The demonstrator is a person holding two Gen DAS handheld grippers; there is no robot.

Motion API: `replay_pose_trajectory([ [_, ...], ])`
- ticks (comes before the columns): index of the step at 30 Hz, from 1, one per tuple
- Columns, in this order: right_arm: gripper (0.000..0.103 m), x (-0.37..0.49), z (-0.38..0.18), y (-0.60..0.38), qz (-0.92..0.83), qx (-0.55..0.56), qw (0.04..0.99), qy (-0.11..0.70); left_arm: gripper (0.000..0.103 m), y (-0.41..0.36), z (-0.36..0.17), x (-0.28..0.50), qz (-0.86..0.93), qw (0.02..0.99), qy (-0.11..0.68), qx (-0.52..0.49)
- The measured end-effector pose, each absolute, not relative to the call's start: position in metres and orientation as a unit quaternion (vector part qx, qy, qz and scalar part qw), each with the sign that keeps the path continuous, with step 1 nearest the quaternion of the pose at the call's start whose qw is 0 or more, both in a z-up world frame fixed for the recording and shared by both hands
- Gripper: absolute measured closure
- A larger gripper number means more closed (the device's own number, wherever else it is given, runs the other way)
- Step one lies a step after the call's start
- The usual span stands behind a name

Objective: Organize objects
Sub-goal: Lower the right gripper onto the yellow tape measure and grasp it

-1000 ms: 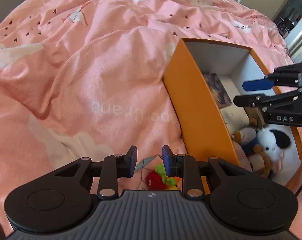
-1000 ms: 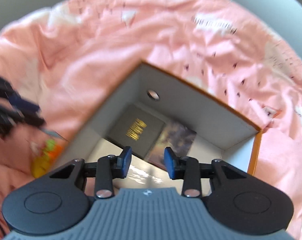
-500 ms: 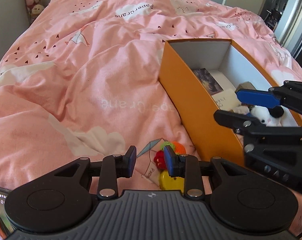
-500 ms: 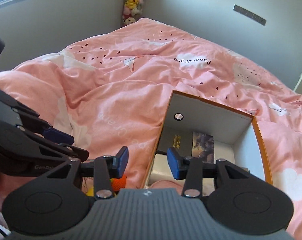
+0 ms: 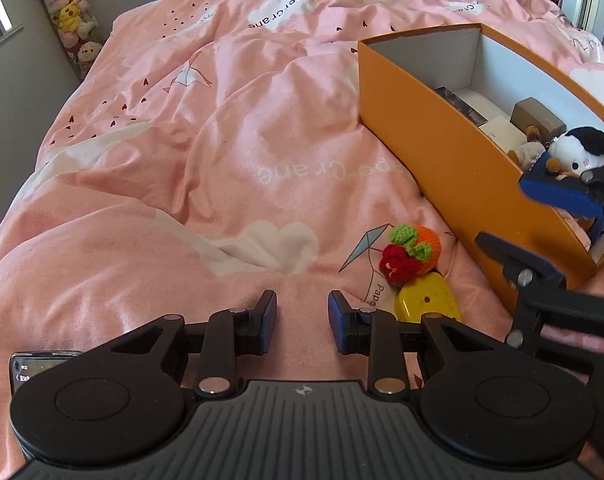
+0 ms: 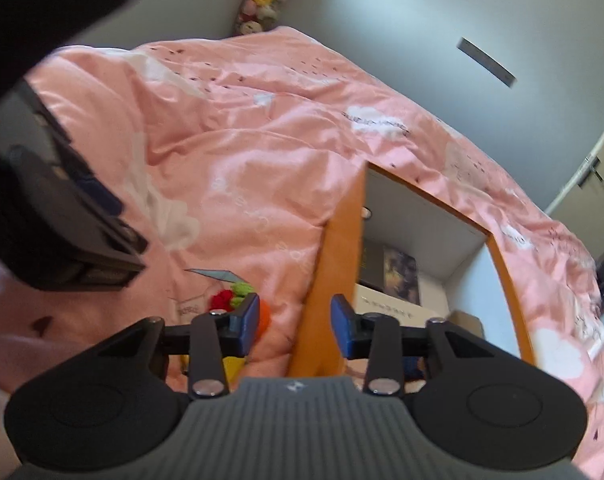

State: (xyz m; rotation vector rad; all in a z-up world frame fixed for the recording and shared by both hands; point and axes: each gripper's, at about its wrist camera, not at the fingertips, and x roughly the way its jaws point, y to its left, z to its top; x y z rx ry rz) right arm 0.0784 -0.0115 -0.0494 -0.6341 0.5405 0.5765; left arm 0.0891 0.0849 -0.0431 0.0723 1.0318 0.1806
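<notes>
An orange box (image 5: 442, 160) with white inner walls lies on the pink duvet, holding small boxes, cards and a white-and-black plush (image 5: 578, 152). Beside its near wall sit a crocheted orange, green and red toy (image 5: 412, 254) and a yellow object (image 5: 426, 304). My left gripper (image 5: 302, 316) hovers open over bare duvet, left of the toys, nothing between its fingers. My right gripper (image 6: 295, 320) is over the box's near wall (image 6: 334, 264), which shows in the gap between its closing jaws; the pads do not press on it. It enters the left wrist view as the right gripper (image 5: 534, 224).
The pink duvet (image 5: 182, 160) covers the whole bed in soft folds. A phone (image 5: 42, 364) lies at the near left edge. Plush toys (image 5: 70, 12) are stacked in the far left corner by the wall. A door (image 6: 582, 184) stands at the far right.
My right gripper has drawn back from over the box's inside to its near wall. The left gripper has swung left, so the toys now lie to its right, and its jaws stand slightly wider.
</notes>
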Motion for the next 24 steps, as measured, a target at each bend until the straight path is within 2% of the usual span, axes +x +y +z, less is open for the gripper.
replay_pose_trajectory([
  [3,0.065,0.073,-0.058,-0.003,0.282,-0.323,0.863,0.266,0.068,0.085,-0.043,0.088,0.081,0.866,0.491,0.041],
  [7,0.068,0.084,-0.070,-0.002,0.296,-0.298,0.850,0.317,0.069,0.085,-0.048,0.086,0.071,0.865,0.493,0.060],
  [16,0.069,0.098,-0.099,0.005,0.313,-0.265,0.824,0.391,0.068,0.087,-0.059,0.085,0.054,0.863,0.497,0.077],
  [21,0.067,0.106,-0.110,0.008,0.310,-0.256,0.817,0.413,0.068,0.085,-0.064,0.086,0.052,0.860,0.499,0.091],
  [24,0.061,0.109,-0.115,0.011,0.299,-0.260,0.819,0.414,0.069,0.086,-0.065,0.086,0.050,0.861,0.499,0.088],
])
